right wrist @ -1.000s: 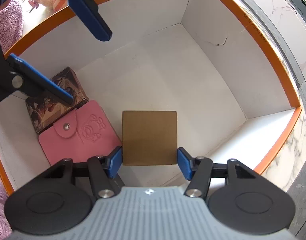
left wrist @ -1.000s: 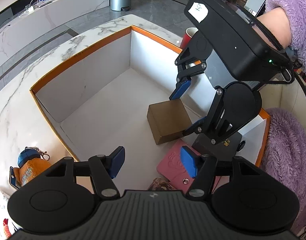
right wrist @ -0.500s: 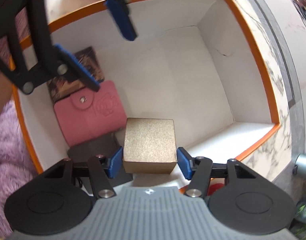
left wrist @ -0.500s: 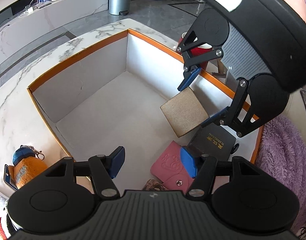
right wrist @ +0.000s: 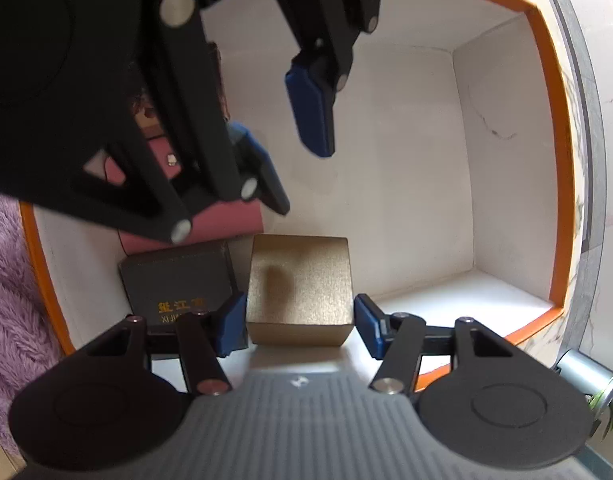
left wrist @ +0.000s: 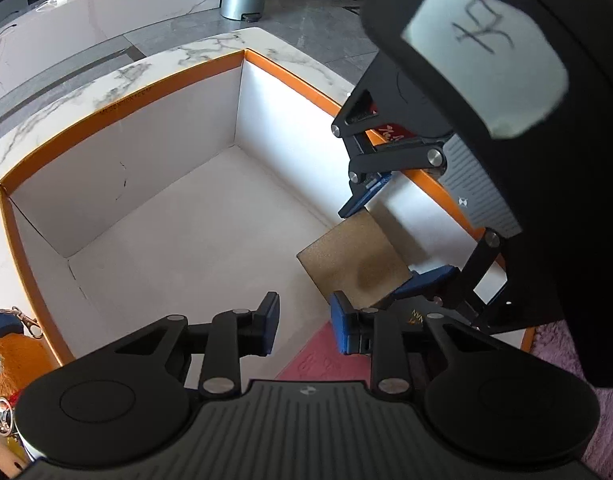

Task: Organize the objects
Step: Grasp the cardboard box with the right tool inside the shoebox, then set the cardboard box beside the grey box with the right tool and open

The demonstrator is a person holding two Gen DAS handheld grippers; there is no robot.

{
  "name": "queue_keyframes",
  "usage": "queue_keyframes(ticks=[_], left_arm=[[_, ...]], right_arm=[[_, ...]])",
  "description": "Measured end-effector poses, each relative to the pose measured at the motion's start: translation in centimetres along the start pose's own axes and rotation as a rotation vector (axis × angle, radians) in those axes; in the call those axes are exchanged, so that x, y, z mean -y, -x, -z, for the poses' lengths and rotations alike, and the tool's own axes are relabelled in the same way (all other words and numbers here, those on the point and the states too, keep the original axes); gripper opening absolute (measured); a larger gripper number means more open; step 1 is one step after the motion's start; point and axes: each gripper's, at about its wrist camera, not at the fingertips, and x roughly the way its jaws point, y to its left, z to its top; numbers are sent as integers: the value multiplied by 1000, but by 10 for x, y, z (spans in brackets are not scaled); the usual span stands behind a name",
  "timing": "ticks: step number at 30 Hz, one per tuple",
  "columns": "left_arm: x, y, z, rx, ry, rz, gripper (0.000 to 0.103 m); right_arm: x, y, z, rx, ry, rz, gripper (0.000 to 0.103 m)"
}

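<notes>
Right gripper is gripping the gold box.
Left gripper, jaws narrowing on nothing, is hanging beside it over the carton's near-right corner.

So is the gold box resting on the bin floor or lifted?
Lifted. The right gripper holds the gold box between its pads, tilted, above the black case and the bin floor.
</notes>
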Motion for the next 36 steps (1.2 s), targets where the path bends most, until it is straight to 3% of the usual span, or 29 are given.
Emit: queue_keyframes(ticks=[10,15,19,26,32,36], left_arm=[[-6,-21,6,-52,67,18,31],[-2,-33,3,-100,68,13,30],[-7,-42,3,-152,121,52,30],[-10,-27,6,-134,132,49,30],[-11,2,11,-80,123,30,30],[-10,25,14,-35,110,-1,28]], right_arm=[[13,18,17,105,-74,-84,60],[11,26,17,142,-68,-77,60],[13,27,13,160,-81,-80,60],[16,29,13,178,-130,-86,65],[37,48,21,236,-344,-159,68],[51,59,27,259,-594,-180,68]])
